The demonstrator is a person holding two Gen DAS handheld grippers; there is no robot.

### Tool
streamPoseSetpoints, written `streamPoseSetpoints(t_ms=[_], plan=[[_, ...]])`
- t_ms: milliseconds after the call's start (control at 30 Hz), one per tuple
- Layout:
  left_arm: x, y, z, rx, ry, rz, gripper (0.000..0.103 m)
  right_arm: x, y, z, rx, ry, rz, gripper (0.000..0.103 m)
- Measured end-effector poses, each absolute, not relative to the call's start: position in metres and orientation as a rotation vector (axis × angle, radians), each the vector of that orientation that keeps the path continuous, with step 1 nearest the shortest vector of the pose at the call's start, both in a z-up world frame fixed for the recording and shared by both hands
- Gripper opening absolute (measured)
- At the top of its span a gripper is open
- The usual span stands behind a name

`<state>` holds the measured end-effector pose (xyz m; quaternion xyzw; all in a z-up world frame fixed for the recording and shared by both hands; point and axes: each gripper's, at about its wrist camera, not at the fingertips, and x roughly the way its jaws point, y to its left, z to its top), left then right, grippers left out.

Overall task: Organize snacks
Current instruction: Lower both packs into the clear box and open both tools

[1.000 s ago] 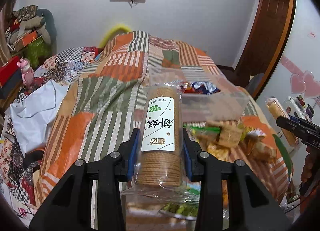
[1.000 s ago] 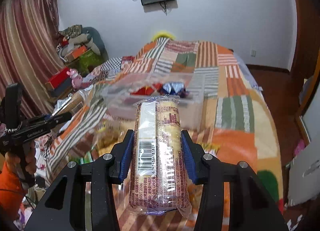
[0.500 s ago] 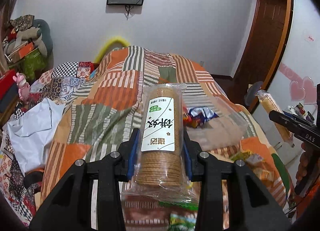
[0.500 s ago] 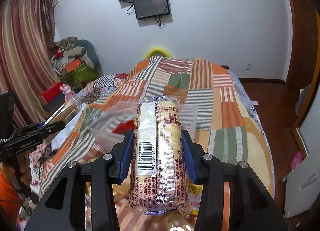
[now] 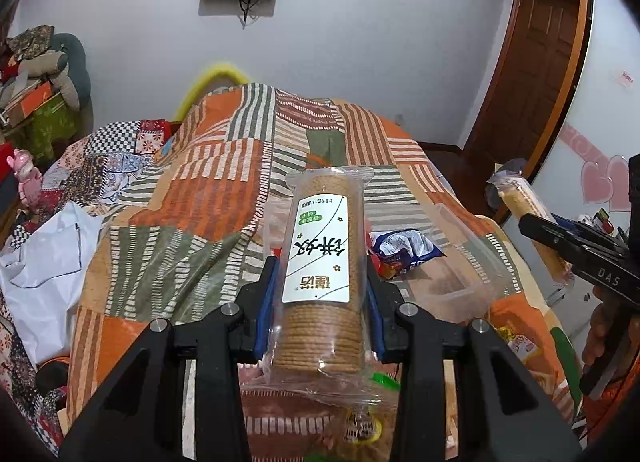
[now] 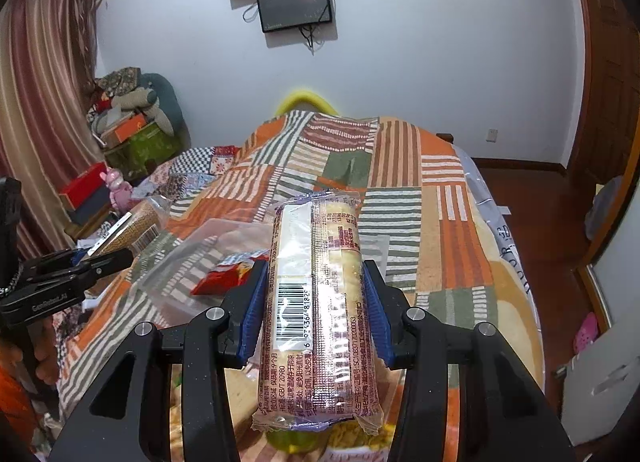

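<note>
1. My left tool (image 5: 322,298) is clamped on a round biscuit sleeve (image 5: 324,274), held up over the quilted bed (image 5: 208,197).
2. My right tool (image 6: 316,304) grips a wafer packet (image 6: 318,302).
3. Beyond both, a clear plastic bin (image 5: 460,262) sits on the bed, with snack bags (image 5: 404,248) inside.

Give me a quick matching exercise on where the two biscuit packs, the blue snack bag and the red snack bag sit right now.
Things:
1. brown biscuit pack
2. pale biscuit pack
3. blue snack bag
4. red snack bag

Places:
A. clamped in right gripper
B. in the clear plastic box, right of the held pack
C. clamped in left gripper
D. in the clear box, left of the held pack

Pairs: 1-C, 2-A, 3-B, 4-D
</note>
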<state>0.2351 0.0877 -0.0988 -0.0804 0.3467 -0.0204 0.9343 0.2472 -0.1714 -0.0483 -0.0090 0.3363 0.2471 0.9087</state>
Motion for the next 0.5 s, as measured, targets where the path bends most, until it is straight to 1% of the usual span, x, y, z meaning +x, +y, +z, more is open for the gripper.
streamPoseSetpoints(t_ms=[500], plan=[[0.291,0.077,-0.130,-0.148,0.807,-0.071,0.038,0.300,-0.155,-0.082,-0.029,0.865,0.500,0.042]])
